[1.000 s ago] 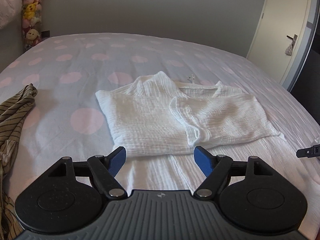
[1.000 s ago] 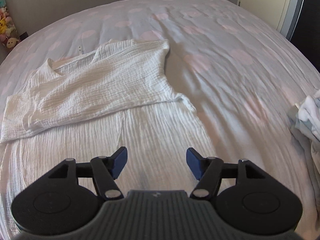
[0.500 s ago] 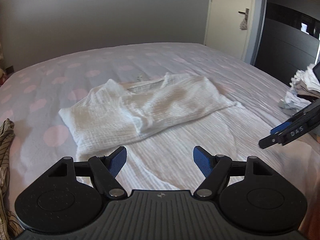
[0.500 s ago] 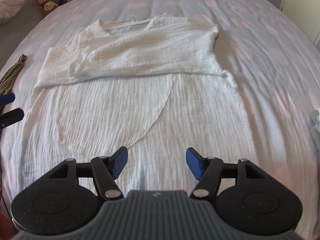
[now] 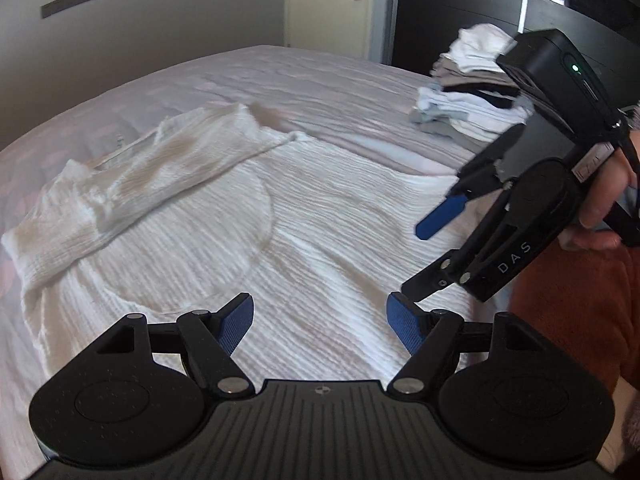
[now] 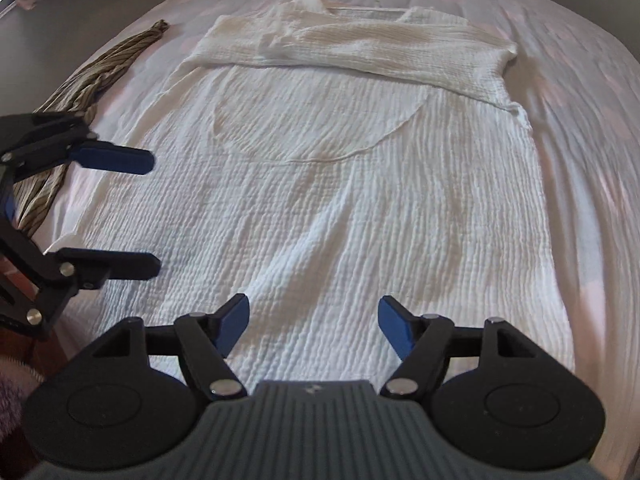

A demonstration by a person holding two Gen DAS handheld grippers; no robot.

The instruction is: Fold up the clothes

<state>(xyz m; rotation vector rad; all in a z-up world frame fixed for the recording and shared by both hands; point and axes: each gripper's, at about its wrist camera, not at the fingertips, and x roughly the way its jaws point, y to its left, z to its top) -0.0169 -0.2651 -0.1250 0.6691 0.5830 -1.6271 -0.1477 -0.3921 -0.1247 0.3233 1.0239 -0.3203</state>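
Note:
A white crinkled garment (image 5: 304,216) (image 6: 344,184) lies flat on the bed, its sleeves folded across the chest at the far end. My left gripper (image 5: 320,322) hovers open over the near hem with nothing between its blue pads, and it also shows at the left edge of the right wrist view (image 6: 144,212). My right gripper (image 6: 312,324) hangs over the same hem, its jaws opening and empty. In the left wrist view the right gripper (image 5: 430,252) is at the right, held by a hand (image 5: 600,208), above the garment's side edge.
A stack of folded clothes (image 5: 472,96) sits at the bed's far right corner. A striped brown garment (image 6: 88,76) lies bunched along the left side of the bed (image 6: 592,80). A door (image 5: 328,0) and a dark wardrobe (image 5: 460,4) stand behind.
Both cameras have swung across the bed to the garment's lower half. Each gripper has come into the other's view. The right jaws stand a little wider.

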